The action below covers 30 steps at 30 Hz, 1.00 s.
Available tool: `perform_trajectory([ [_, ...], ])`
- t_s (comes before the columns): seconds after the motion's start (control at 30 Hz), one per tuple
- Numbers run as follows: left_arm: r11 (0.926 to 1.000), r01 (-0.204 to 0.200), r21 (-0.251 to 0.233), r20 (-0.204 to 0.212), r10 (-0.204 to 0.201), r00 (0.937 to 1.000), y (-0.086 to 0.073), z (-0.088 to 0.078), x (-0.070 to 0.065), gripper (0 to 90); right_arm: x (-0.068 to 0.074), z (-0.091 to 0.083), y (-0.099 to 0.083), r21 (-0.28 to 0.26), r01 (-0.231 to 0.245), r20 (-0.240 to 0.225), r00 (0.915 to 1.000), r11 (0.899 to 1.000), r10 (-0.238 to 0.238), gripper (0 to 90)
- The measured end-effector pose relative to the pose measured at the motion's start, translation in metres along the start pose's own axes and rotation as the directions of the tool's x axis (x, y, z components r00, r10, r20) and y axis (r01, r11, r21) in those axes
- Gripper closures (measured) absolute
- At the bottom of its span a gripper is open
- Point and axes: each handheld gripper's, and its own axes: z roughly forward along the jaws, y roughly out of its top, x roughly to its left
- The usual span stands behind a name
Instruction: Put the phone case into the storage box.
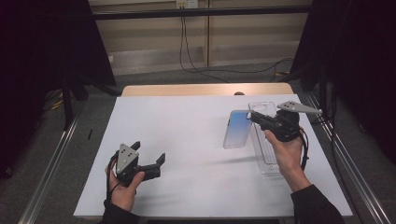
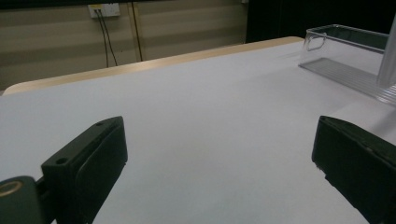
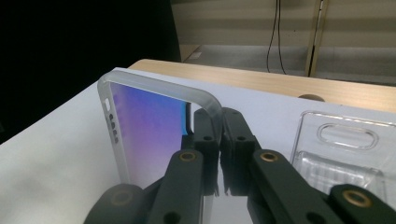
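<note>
Right gripper view catches its jaws pinching the phone case [image 3: 149, 126] edge — left gripper [image 1: 150, 161] jaws spread

This looks like a lab or recording room set up for filming, not a home. A bench [image 1: 187, 140] with a plain white top and a pale wooden edge stands in the middle of the high view, on grey carpet [image 1: 37, 154]. Black curtains [image 1: 42, 42] hang at the upper left and upper right. A dark metal bar [image 1: 201, 13] runs across the top. Behind it, a beige panelled wall [image 1: 149, 42] carries a power socket [image 1: 187, 3] at top centre, with black cables [image 1: 187, 51] trailing down to the floor. Metal rails [image 1: 51, 163] flank the bench.
</note>
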Motion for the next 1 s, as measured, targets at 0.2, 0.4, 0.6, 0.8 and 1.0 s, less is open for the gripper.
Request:
perform_trajectory([
  [0.2,0.9997,0.017,-0.017,-0.017,-0.017,0.9997,-0.005,-0.007,0.008,3.5,-0.007,-0.003,0.008,-0.021,0.008,0.024,0.9997,1.000,-0.008,86.0],
  [0.4,0.9984,0.030,-0.048,-0.018,-0.031,0.9993,-0.007,-0.009,0.014,4.2,-0.012,-0.007,0.015,-0.040,0.008,0.046,0.9989,0.999,-0.006,86.0],
  [0.6,0.9965,0.013,-0.083,-0.022,-0.015,0.9996,-0.013,-0.012,0.016,4.2,-0.016,-0.009,0.019,-0.054,0.014,0.060,0.9981,0.998,-0.011,85.9],
  [0.8,0.9939,0.005,-0.110,-0.025,-0.007,0.9997,-0.020,-0.017,0.021,4.0,-0.020,-0.012,0.026,-0.071,0.019,0.082,0.9965,0.997,-0.014,86.0],
  [1.0,0.9927,-0.020,-0.119,-0.020,0.018,0.9996,-0.024,-0.018,0.022,3.3,-0.028,-0.015,0.032,-0.086,0.032,0.106,0.9942,0.996,-0.023,85.9],
])
